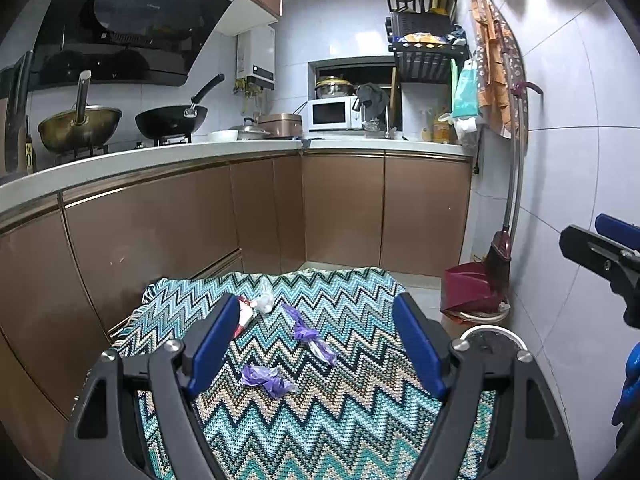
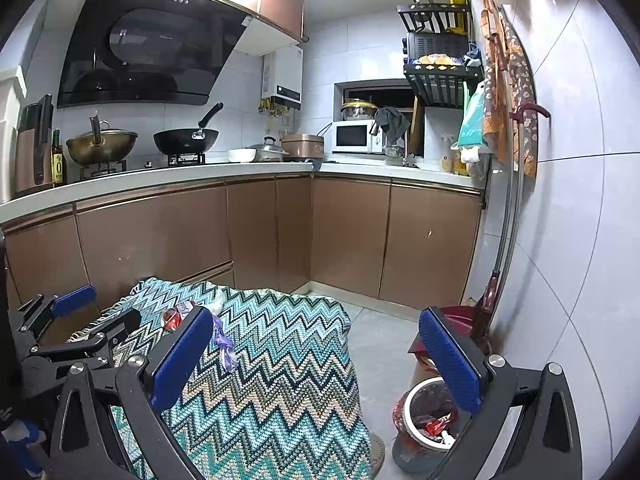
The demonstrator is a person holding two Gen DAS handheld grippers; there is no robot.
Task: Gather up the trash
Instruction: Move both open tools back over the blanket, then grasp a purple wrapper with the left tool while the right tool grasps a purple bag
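The left gripper (image 1: 316, 344) gapes wide and empty over the zigzag-cloth surface (image 1: 320, 420); the nearer purple wrapper (image 1: 266, 378) lies just ahead between its fingers, long axis crosswise. The right gripper (image 2: 316, 356), also open and empty, sits nearer the trash bin (image 2: 408, 404).

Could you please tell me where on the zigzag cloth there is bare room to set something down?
The near part of the zigzag cloth, below the purple wrappers, is bare, and so is its right side toward the floor. The far left corner is crowded with a white wrapper and red packet.
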